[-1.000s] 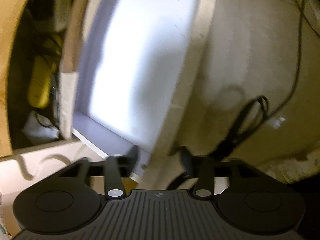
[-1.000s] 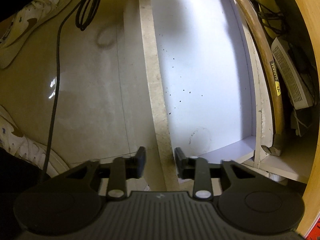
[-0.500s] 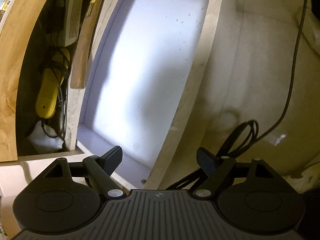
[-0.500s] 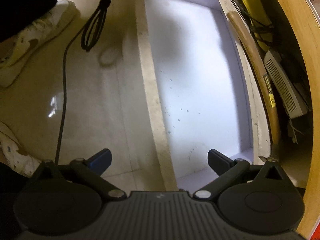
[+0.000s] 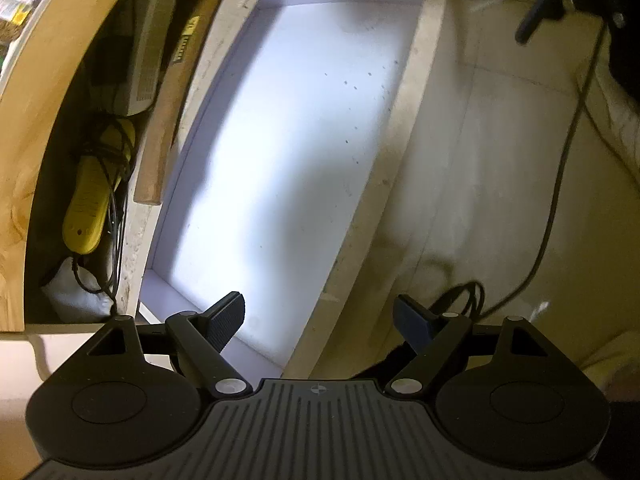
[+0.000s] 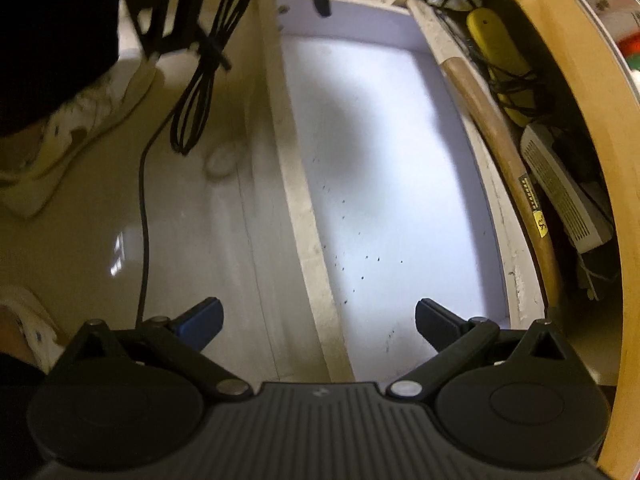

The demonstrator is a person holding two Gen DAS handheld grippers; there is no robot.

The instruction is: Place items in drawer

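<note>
Gaping wide and empty, both tongs (image 5: 319, 318) (image 6: 319, 320) straddle the drawer (image 5: 280, 168) rim, hammer (image 6: 492, 128) alongside.

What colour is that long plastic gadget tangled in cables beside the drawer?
Yellow. The gadget shows best in the left wrist view.

No legible text anywhere. Wooden hammer handle (image 6: 500, 136) carries yellow-black label (image 6: 534, 206): print blurred, only black mark on yellow patch at lower end, unreadable. Same label (image 5: 187, 38) in left wrist view: dark lettering on yellow strip, too smeared to read. White vented box (image 6: 560, 192) beside handle: ribbed grille only, no readable marking.
</note>
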